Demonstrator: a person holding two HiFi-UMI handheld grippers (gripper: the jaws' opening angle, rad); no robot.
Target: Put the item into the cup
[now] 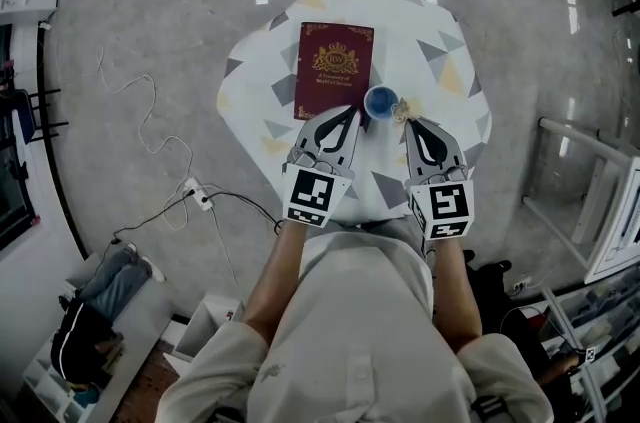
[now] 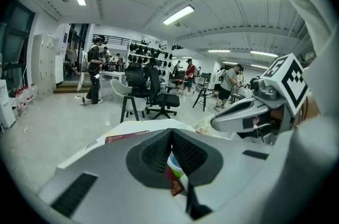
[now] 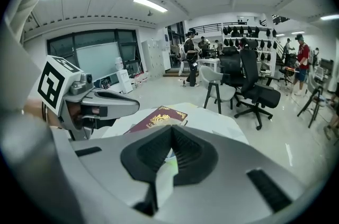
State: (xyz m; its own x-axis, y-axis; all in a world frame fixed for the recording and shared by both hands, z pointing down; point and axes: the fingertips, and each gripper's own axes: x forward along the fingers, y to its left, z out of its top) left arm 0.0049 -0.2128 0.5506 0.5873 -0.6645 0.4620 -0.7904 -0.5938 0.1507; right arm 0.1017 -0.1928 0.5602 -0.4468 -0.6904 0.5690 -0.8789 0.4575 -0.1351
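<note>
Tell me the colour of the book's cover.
The book is dark red with a gold crest, shown best in the head view.

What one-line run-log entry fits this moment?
left gripper shut, empty | right gripper shut, empty | blue cup upright on table | small item beside cup

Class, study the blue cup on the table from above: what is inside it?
The blue cup shows only its own blue interior; nothing visible lies in it. The small pale item lies outside, on the table beside it. The cup's bottom is too small to check closely.
</note>
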